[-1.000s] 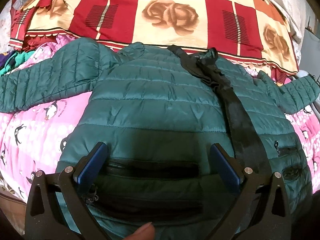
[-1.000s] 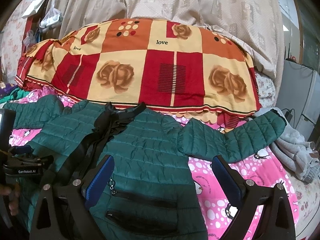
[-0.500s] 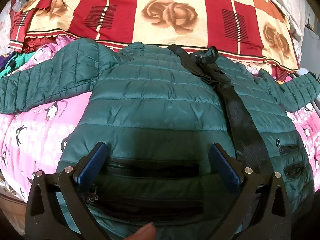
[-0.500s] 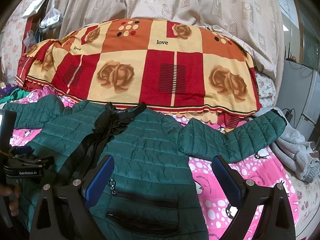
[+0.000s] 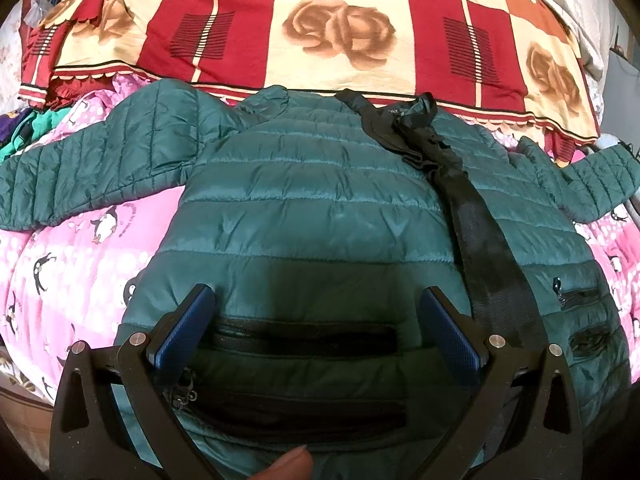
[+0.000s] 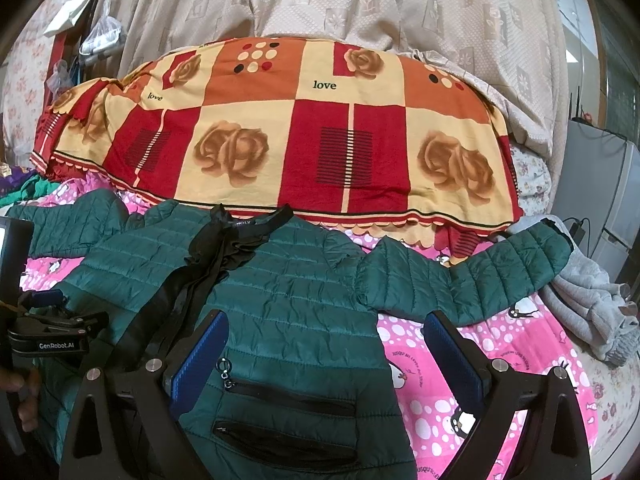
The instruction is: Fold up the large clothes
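Observation:
A dark green quilted jacket (image 5: 312, 208) lies flat, front up, on a pink penguin-print bed cover, with both sleeves spread out to the sides. Its black zipper band (image 5: 480, 248) runs down the front. My left gripper (image 5: 316, 328) is open and empty above the jacket's lower left pocket. My right gripper (image 6: 324, 352) is open and empty above the jacket's right lower side (image 6: 288, 320); the right sleeve (image 6: 472, 276) stretches out to the right. The left gripper's body also shows at the left edge of the right wrist view (image 6: 48, 332).
A red, orange and cream rose-print blanket (image 6: 280, 136) is heaped behind the jacket. A grey garment (image 6: 592, 304) lies at the right beside the sleeve end. The pink bed cover (image 6: 460, 392) shows right of the jacket. Green and purple clothes (image 5: 20, 136) lie far left.

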Demonstrator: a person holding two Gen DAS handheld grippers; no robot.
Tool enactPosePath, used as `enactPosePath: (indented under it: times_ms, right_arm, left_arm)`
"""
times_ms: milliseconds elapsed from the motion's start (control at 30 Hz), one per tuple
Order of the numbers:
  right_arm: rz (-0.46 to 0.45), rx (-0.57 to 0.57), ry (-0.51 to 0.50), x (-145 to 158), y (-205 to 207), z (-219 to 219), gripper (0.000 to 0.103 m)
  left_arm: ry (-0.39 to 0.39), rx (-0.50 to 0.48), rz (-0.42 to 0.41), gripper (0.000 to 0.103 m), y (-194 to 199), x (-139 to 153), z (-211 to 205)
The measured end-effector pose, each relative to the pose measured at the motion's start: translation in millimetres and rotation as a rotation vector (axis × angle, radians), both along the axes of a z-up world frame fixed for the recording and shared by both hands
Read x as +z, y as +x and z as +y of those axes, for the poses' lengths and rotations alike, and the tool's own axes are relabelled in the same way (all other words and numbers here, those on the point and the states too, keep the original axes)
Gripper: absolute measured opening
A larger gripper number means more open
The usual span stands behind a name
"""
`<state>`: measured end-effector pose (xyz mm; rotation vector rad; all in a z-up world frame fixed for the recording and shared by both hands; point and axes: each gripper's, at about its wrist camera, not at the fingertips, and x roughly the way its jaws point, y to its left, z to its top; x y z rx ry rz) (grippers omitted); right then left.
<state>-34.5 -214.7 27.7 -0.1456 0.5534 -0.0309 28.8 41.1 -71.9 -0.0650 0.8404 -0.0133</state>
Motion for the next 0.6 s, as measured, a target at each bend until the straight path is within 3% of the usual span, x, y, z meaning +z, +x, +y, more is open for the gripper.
enactPosePath:
  times_ms: [600]
  right_arm:
    - [0.004, 0.004, -0.008, -0.7, -0.3, 1.4, 0.097]
  left_arm:
    - [0.011, 0.007, 0.005, 0.103, 0.7, -0.1, 1.3]
